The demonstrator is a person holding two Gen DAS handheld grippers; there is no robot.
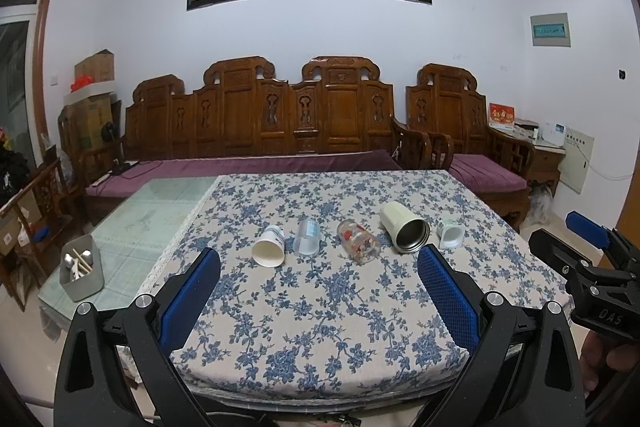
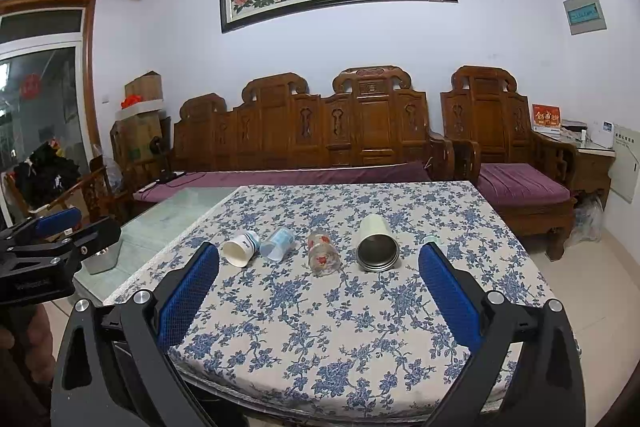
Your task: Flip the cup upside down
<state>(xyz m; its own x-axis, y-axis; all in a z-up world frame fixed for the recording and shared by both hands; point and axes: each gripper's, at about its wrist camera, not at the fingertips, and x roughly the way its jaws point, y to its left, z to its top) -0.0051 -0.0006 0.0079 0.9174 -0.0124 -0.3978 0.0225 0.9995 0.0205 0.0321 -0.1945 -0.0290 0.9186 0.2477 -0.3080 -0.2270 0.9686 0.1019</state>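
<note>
Several cups lie on their sides in a row on the floral tablecloth (image 1: pixel 320 307): a white paper cup (image 1: pixel 269 247), a clear plastic cup (image 1: pixel 307 235), a glass with red flowers (image 1: pixel 358 241), a cream steel tumbler (image 1: pixel 404 227) and a small white-green cup (image 1: pixel 450 233). The right wrist view shows the paper cup (image 2: pixel 239 247), plastic cup (image 2: pixel 277 243), glass (image 2: pixel 323 253) and tumbler (image 2: pixel 377 239). My left gripper (image 1: pixel 318 259) is open and empty, well short of the row. My right gripper (image 2: pixel 318 255) is open and empty, also near the table's front edge.
A grey box of chopsticks and spoons (image 1: pixel 82 273) stands on the glass tabletop (image 1: pixel 152 211) left of the cloth. A carved wooden sofa (image 1: pixel 260 123) with purple cushions stands behind the table. The right gripper shows at the left wrist view's right edge (image 1: pixel 592 267).
</note>
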